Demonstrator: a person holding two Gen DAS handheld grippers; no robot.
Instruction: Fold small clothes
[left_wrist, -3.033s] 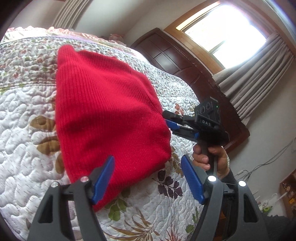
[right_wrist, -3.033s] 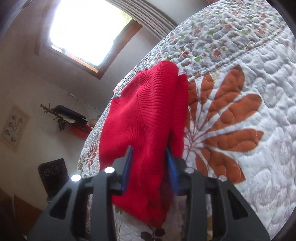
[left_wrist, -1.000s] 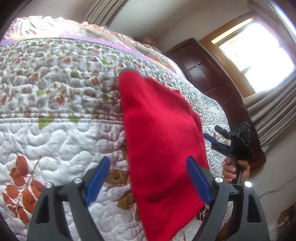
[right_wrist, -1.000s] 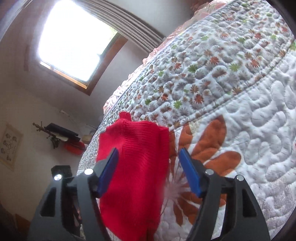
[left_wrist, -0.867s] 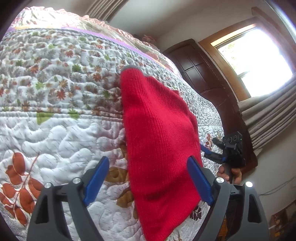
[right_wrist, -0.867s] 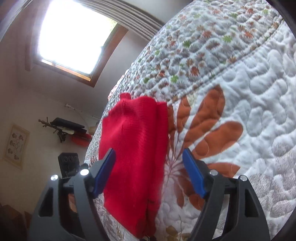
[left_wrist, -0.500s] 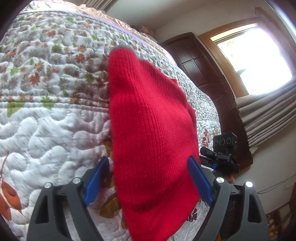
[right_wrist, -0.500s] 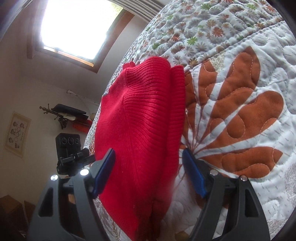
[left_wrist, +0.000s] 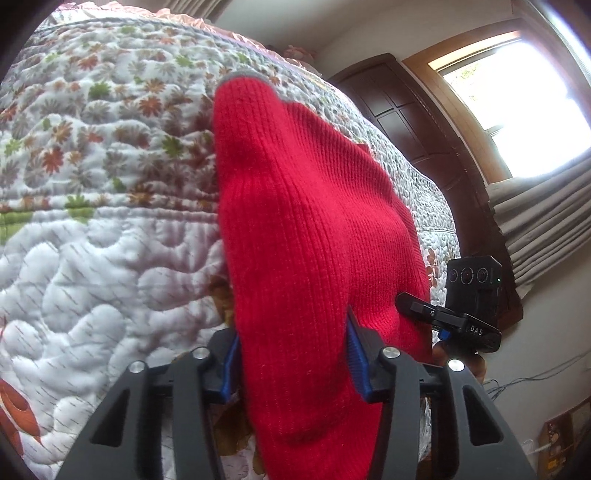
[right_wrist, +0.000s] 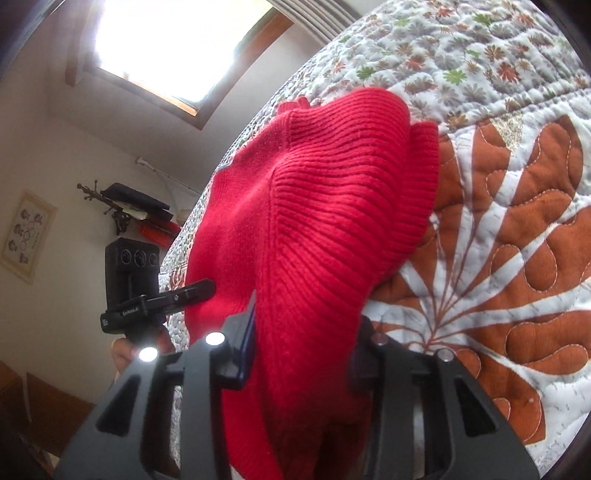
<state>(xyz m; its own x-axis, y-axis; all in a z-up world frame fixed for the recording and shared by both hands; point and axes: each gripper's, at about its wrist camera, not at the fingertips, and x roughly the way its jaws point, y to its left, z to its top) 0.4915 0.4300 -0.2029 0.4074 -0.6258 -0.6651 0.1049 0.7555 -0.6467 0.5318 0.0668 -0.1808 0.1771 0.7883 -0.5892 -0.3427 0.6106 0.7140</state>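
The left tool is clamped on the red sweater's near edge. The right tool is clamped on it too, over the quilted bed.

1 red sweater, 2 grippers, 1 quilt.

Blown-out daylight from window, strong fisheye bending, dark vignetted corners
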